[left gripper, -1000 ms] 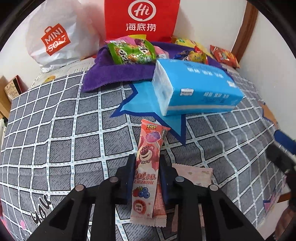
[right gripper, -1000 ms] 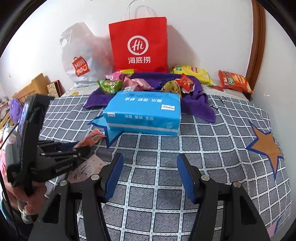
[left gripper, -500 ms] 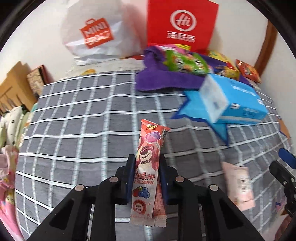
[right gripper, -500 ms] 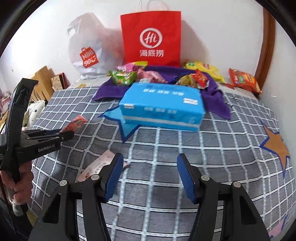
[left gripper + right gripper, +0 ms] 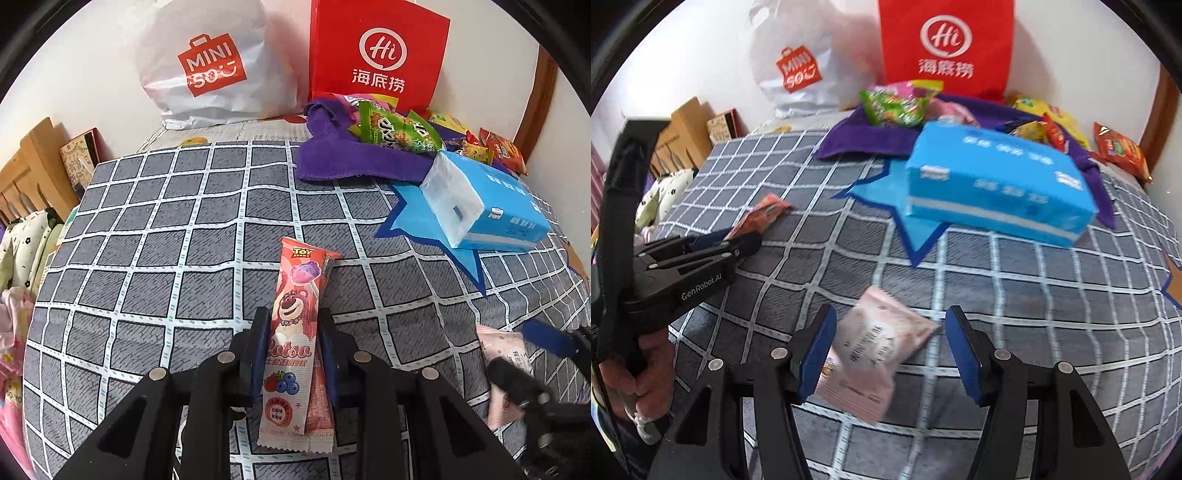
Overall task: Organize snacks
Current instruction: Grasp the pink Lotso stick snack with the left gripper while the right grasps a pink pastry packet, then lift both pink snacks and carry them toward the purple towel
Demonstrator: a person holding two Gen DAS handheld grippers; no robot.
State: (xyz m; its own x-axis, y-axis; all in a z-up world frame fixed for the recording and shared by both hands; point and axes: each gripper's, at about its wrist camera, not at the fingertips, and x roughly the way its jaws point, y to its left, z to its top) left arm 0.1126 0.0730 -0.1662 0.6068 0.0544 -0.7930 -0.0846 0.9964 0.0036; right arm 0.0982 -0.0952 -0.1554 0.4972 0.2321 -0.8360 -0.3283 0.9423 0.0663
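Note:
My left gripper [image 5: 291, 332] is shut on a long pink Lotso candy packet [image 5: 295, 325] and holds it over the checked bedspread [image 5: 155, 258]. It also shows at the left of the right wrist view [image 5: 738, 240], with the packet's tip [image 5: 764, 214] sticking out. My right gripper [image 5: 890, 343] is open, its blue pads either side of a pale pink snack pack [image 5: 875, 350] that lies on the bed. That pack also shows in the left wrist view [image 5: 504, 354]. More snacks [image 5: 395, 129] lie on a purple towel [image 5: 347, 158] at the back.
A blue tissue pack [image 5: 993, 181] lies mid-bed, also in the left wrist view [image 5: 487, 199]. A red paper bag [image 5: 376, 55] and a white Miniso bag [image 5: 207, 66] stand against the wall. Boxes [image 5: 33, 166] sit off the bed's left side.
My left gripper has swung left with the candy packet. My right gripper has moved down and left, so the pale pink pack now lies between its open fingers.

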